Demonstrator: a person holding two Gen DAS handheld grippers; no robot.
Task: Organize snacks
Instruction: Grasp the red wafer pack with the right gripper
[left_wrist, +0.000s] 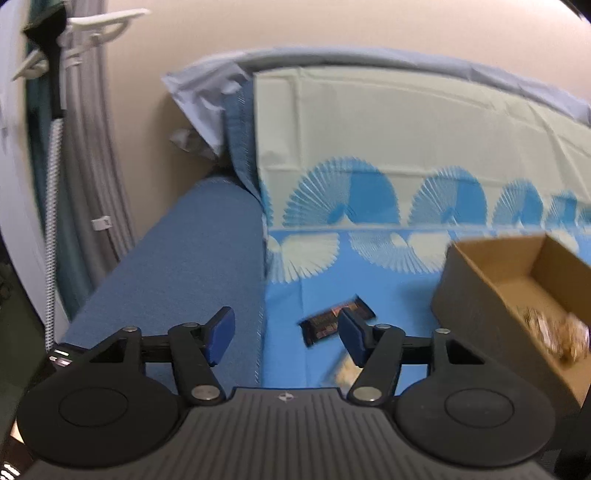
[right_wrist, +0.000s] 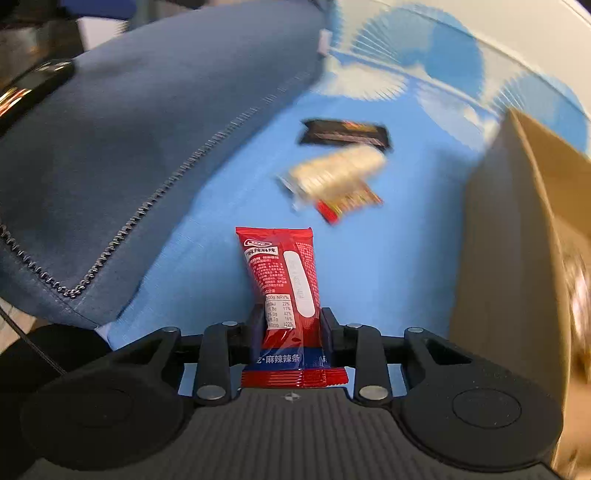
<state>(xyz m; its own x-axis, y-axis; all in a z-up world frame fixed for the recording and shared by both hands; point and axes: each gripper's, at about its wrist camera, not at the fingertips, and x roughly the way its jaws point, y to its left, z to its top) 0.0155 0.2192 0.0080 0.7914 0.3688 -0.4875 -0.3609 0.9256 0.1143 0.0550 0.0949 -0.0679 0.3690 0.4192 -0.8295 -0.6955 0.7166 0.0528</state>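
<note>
With the red snack packet (right_wrist: 291, 295) already clamped between its pads, the right claw (right_wrist: 292, 325) is in the carry step of the sorting job: the packet hangs clear of the blue patterned bed cover (right_wrist: 229, 206), its long axis running along the claw's pointing line, free end toward twelve o'clock in the right wrist view and its crimped tail tucked back at six o'clock against the claw body. The cardboard box (right_wrist: 517, 236) stands at three o'clock of that packet, open side up, with some wrapped snacks already inside it, so the next move probably calls for a swing to the right, a lift over the near wall and a release once the packet is above the opening. The left claw (left_wrist: 286, 334) is released, its blue pads (left_wrist: 221, 334) spread and empty, nosing down toward the dark snack bar (left_wrist: 328, 321), which lies flat on the cover with its long axis slanting from eight o'clock up to two o'clock. A pale packet (right_wrist: 336, 173) and a red-edged one (right_wrist: 351, 201) lie just beside that bar, at its six o'clock in the right view. To take the dark bar cleanly, the left claw likely needs to roll until its pads straddle the narrow width.
</note>
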